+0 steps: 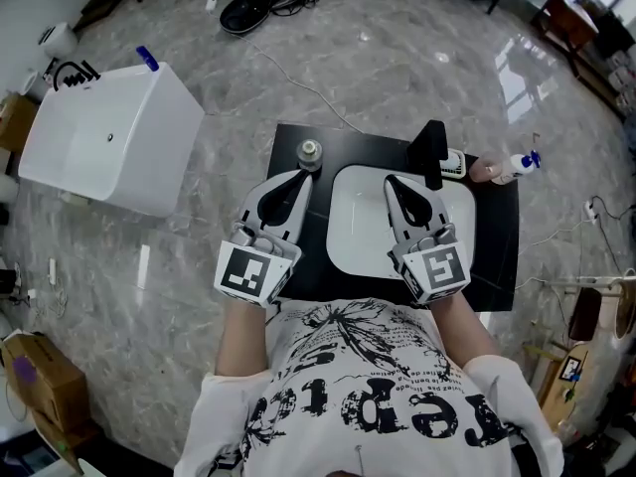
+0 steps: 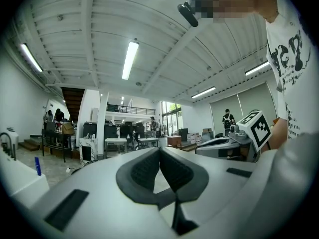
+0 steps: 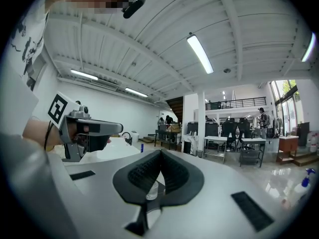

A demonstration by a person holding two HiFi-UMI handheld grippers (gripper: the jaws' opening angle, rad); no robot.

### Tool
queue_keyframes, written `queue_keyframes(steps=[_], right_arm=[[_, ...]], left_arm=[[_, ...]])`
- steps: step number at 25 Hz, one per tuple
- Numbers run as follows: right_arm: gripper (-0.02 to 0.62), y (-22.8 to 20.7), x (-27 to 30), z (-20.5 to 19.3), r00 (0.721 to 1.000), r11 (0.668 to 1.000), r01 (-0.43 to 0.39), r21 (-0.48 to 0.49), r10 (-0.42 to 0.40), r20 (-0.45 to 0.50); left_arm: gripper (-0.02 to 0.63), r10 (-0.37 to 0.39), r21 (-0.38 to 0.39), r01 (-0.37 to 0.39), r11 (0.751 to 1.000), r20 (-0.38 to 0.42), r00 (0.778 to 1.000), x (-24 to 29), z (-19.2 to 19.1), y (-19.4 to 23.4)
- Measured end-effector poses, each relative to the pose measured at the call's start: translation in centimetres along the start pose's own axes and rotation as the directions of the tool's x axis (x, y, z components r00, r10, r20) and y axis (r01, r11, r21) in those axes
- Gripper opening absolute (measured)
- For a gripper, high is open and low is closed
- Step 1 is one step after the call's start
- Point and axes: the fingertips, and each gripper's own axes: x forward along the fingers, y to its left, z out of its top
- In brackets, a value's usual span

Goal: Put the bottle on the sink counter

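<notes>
A small clear bottle with a pale cap stands upright on the black sink counter, at its far left corner beside the white basin. My left gripper hovers just short of the bottle, shut and empty. In the left gripper view its pads meet with nothing between them. My right gripper hangs over the basin, shut and empty, by the black faucet. In the right gripper view something small and clear shows through the slot below the meeting pads.
A white spray bottle with a blue nozzle lies at the counter's far right corner. A white tub stands on the marble floor to the left. Cables and a dark bag lie beyond. A cardboard box sits at the lower left.
</notes>
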Motion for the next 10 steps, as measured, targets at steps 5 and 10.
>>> queue_keyframes(steps=[5,10], right_arm=[[0.012,0.19,0.21,0.04,1.0,1.0,0.001,-0.01,-0.001,0.002],[0.012,0.36,0.5,-0.27,1.0,1.0,0.011,0.003,-0.011,0.001]], left_arm=[[0.014,-0.013,-0.012,0.013,1.0,0.023,1.0,-0.31,0.33,0.12],[0.014,0.0,-0.02,0.0,1.0,0.015,1.0,-0.24,-0.24,0.76]])
